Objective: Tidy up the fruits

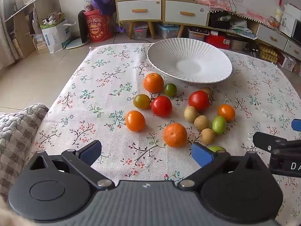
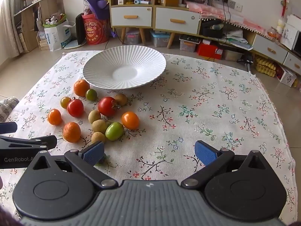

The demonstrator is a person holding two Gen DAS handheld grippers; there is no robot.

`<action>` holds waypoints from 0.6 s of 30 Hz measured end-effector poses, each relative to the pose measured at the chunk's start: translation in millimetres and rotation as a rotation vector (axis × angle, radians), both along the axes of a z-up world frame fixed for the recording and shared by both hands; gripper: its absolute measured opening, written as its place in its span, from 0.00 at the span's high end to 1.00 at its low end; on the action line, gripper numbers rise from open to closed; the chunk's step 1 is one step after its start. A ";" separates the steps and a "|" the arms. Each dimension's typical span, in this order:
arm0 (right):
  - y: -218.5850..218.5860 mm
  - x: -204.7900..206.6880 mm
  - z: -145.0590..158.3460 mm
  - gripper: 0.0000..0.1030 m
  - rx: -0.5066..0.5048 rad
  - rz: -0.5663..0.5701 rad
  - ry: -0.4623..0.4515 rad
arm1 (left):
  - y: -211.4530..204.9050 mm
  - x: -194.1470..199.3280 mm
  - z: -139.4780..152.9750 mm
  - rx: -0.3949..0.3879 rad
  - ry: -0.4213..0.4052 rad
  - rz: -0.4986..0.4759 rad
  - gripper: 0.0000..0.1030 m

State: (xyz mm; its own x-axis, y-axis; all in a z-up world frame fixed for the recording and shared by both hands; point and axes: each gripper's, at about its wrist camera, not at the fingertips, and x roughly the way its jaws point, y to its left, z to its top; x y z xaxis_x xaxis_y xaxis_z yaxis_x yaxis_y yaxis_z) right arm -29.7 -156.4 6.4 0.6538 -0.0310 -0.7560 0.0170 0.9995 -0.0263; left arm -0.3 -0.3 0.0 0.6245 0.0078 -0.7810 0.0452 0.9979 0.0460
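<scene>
Several small fruits lie loose on the floral cloth: two mandarins (image 1: 175,135) (image 1: 153,82), two red tomatoes (image 1: 161,106) (image 1: 198,100), orange and green cherry tomatoes (image 1: 135,120) (image 1: 219,124), and tan longans (image 1: 201,122). Behind them sits a ribbed white plate (image 1: 205,75) (image 2: 94,79) with nothing in it. My left gripper (image 1: 146,153) hovers open in front of the fruits, nothing between its blue pads. My right gripper (image 2: 150,151) is open too, over bare cloth to the right of the fruits (image 2: 114,131). One green fruit (image 1: 216,148) is half hidden behind my left gripper's right pad.
A quilted cushion (image 1: 15,131) lies at the cloth's left edge. Beyond the table are white drawer cabinets (image 1: 161,11), storage boxes, a red bucket (image 1: 97,28) and a paper bag on the tiled floor. The cloth's right half (image 2: 216,103) holds no objects.
</scene>
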 end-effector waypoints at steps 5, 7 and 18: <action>-1.0 1.1 2.0 0.00 0.004 -0.013 -0.009 | -1.6 -1.3 0.5 0.002 -0.004 0.002 0.07; 3.7 2.4 0.3 0.00 0.003 -0.015 -0.012 | -3.2 -3.4 0.7 0.008 -0.010 0.001 0.07; 4.8 2.7 -1.7 0.00 -0.003 0.000 0.002 | 1.5 0.2 1.7 0.002 0.002 0.005 0.07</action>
